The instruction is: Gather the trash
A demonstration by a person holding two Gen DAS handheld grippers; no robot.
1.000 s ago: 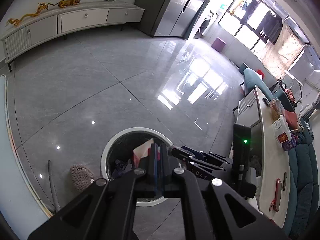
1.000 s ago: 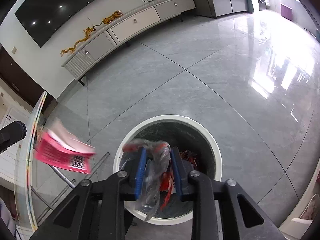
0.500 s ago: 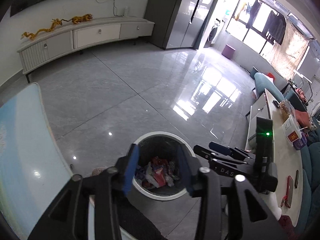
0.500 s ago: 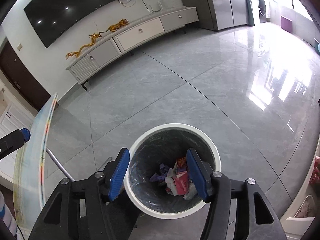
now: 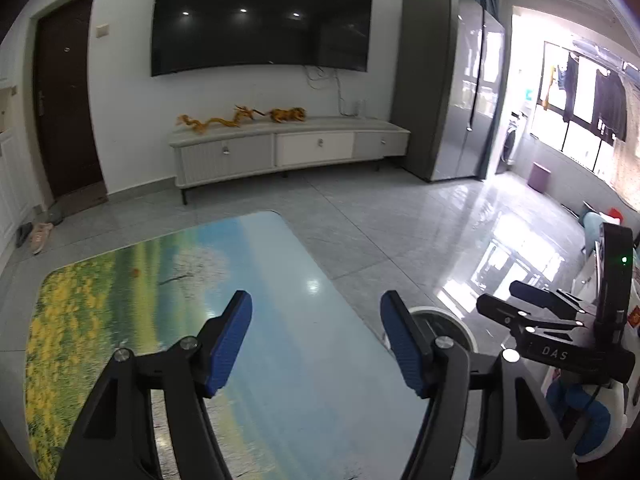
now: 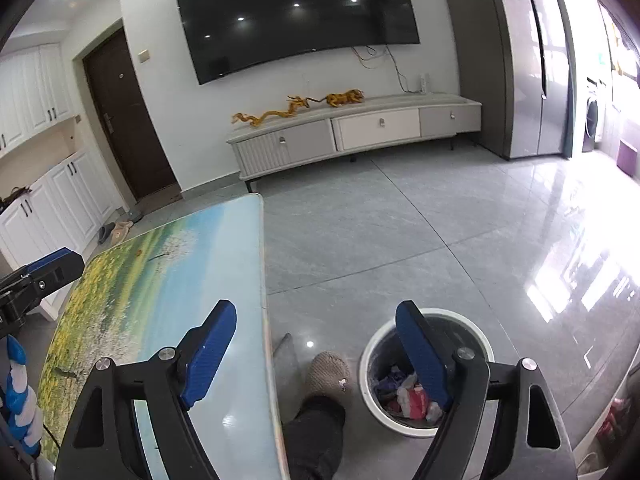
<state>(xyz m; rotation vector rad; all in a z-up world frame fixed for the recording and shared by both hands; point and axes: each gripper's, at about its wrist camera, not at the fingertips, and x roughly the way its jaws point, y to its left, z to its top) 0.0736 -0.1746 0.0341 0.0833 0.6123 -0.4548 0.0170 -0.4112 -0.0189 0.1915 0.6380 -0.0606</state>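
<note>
Living room, worktop [image 5: 280, 320] bare of trash; bin [image 6: 424, 372] at 5 o'clock on the floor holds wrappers [image 6: 412, 396]; left gripper [image 5: 316, 344] and right gripper [image 6: 316, 352] fingers spreading, empty; collection apparently done.

One bin [image 6: 426, 372], one table [image 6: 168, 280], two grippers [image 5: 316, 344] [image 6: 316, 352], one slipper [image 6: 326, 372].
</note>
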